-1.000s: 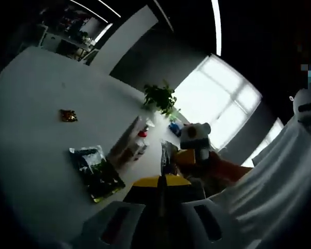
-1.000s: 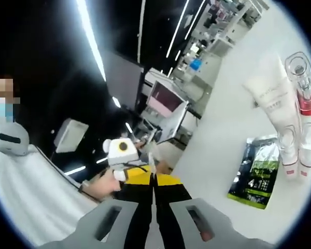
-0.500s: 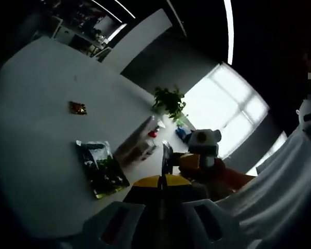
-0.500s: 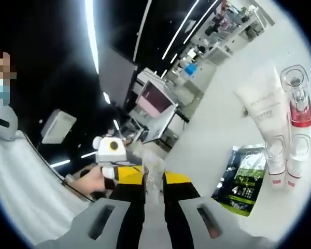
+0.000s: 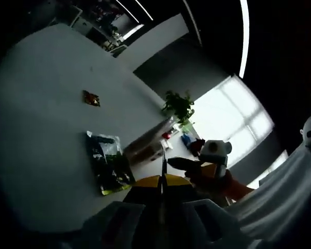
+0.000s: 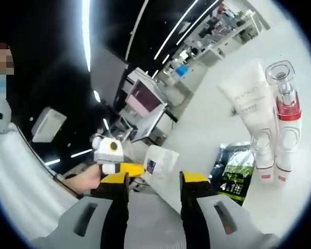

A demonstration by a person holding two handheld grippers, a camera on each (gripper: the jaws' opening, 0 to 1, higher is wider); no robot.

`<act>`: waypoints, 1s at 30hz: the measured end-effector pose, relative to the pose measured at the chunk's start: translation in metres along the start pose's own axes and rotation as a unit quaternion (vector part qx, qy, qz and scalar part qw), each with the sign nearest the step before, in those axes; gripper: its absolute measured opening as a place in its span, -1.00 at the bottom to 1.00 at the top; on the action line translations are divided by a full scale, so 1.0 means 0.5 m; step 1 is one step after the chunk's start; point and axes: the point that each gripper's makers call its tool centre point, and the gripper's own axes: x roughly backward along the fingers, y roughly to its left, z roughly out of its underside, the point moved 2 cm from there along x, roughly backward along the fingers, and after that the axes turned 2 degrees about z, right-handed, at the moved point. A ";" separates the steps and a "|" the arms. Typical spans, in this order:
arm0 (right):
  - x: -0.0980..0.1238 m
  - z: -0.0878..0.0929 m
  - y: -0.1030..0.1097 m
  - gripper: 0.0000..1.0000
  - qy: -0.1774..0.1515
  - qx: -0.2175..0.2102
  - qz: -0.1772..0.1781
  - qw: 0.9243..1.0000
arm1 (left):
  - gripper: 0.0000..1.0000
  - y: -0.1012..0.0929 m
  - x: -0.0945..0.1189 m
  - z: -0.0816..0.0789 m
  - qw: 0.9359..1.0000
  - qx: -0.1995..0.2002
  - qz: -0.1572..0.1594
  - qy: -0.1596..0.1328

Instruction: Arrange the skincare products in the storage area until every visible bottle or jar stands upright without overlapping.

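A thin white sachet (image 6: pixel 161 163) hangs in the air between the open jaws of my right gripper (image 6: pixel 154 179), touching neither. My left gripper (image 6: pixel 133 169) comes in from the left there and is shut on the sachet's edge. In the left gripper view my left gripper (image 5: pixel 161 180) is shut, with the sachet (image 5: pixel 164 163) edge-on as a thin line above the tips. My right gripper (image 5: pixel 180 164) sits just right of it. A white tube (image 6: pixel 247 111) and a clear-capped bottle with a red band (image 6: pixel 285 111) lie side by side on the white table (image 6: pixel 217 127).
A dark green packet (image 5: pixel 108 167) lies flat on the table near the tubes (image 5: pixel 147 146); it is also the green packet (image 6: pixel 231 174). A small red wrapper (image 5: pixel 90 97) lies farther off. A potted plant (image 5: pixel 179 105) stands at the table's far end. A person's white sleeve (image 6: pixel 26 192) fills the left.
My right gripper's jaws have opened off the white sachet, which stays in my left gripper. Both views have swung a little across the table.
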 end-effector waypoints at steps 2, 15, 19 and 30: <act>0.000 0.001 -0.005 -0.01 0.001 0.003 0.008 1.000 | -0.99 0.010 0.001 0.003 1.000 0.003 -0.007 0.001; 0.009 0.031 -0.031 0.41 0.035 0.033 0.048 0.998 | -0.99 0.081 0.010 0.023 0.997 0.046 -0.062 -0.004; 0.015 0.041 -0.030 0.54 0.042 0.051 0.053 0.996 | -0.99 0.088 0.009 0.022 0.996 0.048 -0.070 -0.003; 0.024 0.056 -0.033 0.72 0.055 0.073 0.072 0.993 | -0.99 0.128 0.004 0.034 0.993 0.061 -0.099 0.009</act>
